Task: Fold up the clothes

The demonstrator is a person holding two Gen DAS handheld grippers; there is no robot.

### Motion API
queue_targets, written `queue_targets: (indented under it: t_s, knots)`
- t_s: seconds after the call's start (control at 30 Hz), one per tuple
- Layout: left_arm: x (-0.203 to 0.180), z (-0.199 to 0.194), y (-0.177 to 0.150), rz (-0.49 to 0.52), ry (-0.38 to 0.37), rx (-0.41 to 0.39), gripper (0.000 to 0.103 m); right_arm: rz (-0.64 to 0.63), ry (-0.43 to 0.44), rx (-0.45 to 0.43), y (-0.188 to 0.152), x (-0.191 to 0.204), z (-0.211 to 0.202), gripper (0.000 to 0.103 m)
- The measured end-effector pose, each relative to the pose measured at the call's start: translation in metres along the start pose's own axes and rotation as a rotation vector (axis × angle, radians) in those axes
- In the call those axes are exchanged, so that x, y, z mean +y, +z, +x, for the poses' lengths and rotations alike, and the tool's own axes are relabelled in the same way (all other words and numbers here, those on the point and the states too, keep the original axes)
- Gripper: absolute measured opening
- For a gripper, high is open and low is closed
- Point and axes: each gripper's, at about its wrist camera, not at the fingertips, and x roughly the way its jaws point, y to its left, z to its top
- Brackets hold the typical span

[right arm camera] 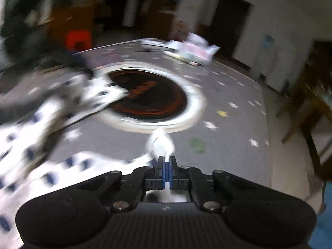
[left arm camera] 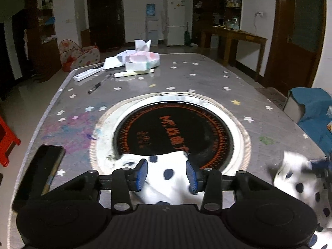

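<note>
Left wrist view is showing a dark phone (left arm camera: 39, 172) lying at the table's (left arm camera: 207, 78) near-left edge, on a grey cover printed with stars and smeared with purple and blue stains. Toward the far-left corner a white remote (left arm camera: 88, 73) and a black pen (left arm camera: 99, 84) are lying, with a tissue box (left arm camera: 137, 62) and loose papers just beyond them. At the centre a round black cooktop (left arm camera: 174, 128) is sitting inside a white ring; orange characters are running across it, but they are not clear enough to read. The left gripper (left arm camera: 167, 175) is hovering wide open, its blue pads (left arm camera: 142, 175) standing either side of the white garment with navy dots (left arm camera: 168, 178), which is lying over the cooktop's near rim. At the table's right edge a blue cloth (left arm camera: 313, 112) is draping over something grey. Right wrist view is heavily blurred: the right gripper (right arm camera: 167, 169) is pinching a white tuft of the same garment (right arm camera: 31, 145) with its pads pressed together, and the cloth is trailing off leftward across the near edge.
</note>
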Motion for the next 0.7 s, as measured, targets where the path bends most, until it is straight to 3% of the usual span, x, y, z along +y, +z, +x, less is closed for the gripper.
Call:
queue_targets:
  t_s: [0.1, 0.27, 0.53, 0.7]
  knots:
    - [-0.007, 0.001, -0.002, 0.002, -0.014, 0.003, 0.044, -0.04, 0.051, 0.03, -0.011, 0.024, -0.009, 0.022]
    - [-0.018, -0.002, -0.004, 0.014, -0.047, 0.008, 0.044, 0.024, 0.155, 0.084, -0.025, 0.033, -0.017, 0.024]
    - [-0.037, -0.004, -0.012, 0.072, -0.094, 0.017, 0.048, 0.3, 0.196, -0.064, -0.009, -0.031, -0.046, 0.024]
    - [-0.04, -0.002, -0.019, 0.078, -0.102, 0.035, 0.047, 0.429, 0.031, -0.082, -0.002, -0.082, -0.03, 0.024]
